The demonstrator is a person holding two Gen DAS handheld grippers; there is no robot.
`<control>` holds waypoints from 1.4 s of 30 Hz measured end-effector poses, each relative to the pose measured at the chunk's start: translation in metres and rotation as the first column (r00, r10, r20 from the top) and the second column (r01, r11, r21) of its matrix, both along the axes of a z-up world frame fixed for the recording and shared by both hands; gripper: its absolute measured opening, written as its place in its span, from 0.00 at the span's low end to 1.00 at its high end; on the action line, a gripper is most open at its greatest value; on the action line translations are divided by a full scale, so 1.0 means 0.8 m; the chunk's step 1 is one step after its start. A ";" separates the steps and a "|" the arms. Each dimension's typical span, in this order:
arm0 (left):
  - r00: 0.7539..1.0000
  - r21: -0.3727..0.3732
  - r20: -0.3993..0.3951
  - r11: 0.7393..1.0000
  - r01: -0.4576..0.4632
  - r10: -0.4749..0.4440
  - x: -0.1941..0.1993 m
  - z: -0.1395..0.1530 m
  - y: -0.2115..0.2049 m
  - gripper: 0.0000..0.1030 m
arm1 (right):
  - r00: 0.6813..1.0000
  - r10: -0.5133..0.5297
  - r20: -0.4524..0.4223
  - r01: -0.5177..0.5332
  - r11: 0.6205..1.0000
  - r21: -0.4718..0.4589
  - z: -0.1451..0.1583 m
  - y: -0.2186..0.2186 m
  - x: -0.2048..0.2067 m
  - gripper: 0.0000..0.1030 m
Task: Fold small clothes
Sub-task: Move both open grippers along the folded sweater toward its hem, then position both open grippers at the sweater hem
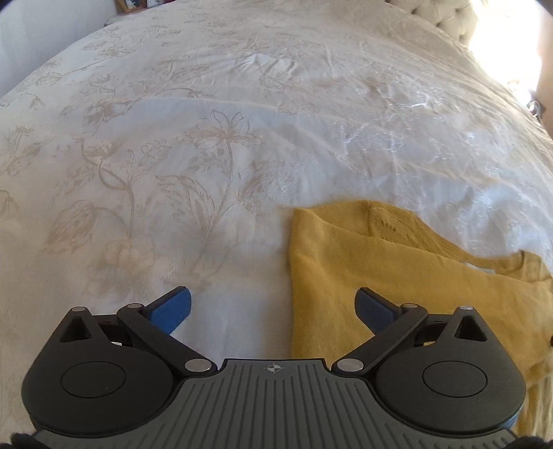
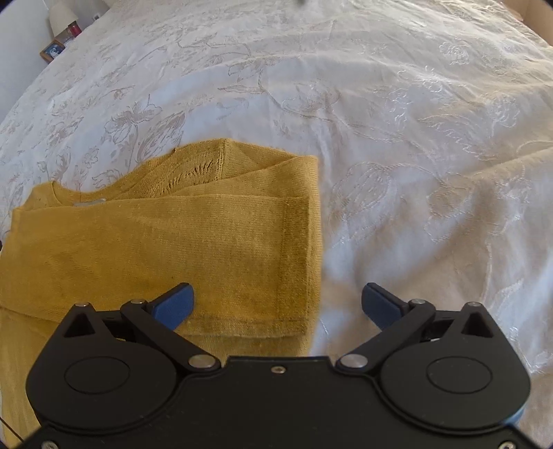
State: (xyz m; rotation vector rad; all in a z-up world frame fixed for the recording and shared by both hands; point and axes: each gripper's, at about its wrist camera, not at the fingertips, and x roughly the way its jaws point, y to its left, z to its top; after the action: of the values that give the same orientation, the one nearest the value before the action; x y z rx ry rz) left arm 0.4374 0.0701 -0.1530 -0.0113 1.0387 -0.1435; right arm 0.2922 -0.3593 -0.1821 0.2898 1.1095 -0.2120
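A small mustard-yellow knit sweater (image 2: 172, 241) lies on the white floral bedspread (image 2: 380, 103), with its sleeves folded across the body and its neckline at the far left. It also shows in the left wrist view (image 1: 363, 276), at the lower right. My left gripper (image 1: 274, 307) is open and empty, straddling the sweater's left folded edge. My right gripper (image 2: 278, 304) is open and empty, straddling the sweater's right folded edge, its left finger (image 2: 174, 305) above the fabric.
The bedspread (image 1: 172, 138) is wrinkled and stretches far ahead in both views. A tufted headboard (image 1: 442, 13) stands at the far right. A nightstand with a lamp (image 2: 62, 17) and small frame (image 2: 52, 50) sits at the far left.
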 end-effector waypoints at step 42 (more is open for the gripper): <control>0.986 0.062 -0.156 0.995 0.075 -0.065 -0.237 -0.077 -0.037 1.00 | 0.964 0.229 -0.132 -0.227 0.973 0.035 -0.032 0.109 -0.176 1.00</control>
State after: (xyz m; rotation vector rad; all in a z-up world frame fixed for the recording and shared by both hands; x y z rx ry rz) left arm 0.2476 0.0402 -0.2146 0.0767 1.1985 -0.1731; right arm 0.1510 -0.2723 -0.2080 0.1641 1.2697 -0.0158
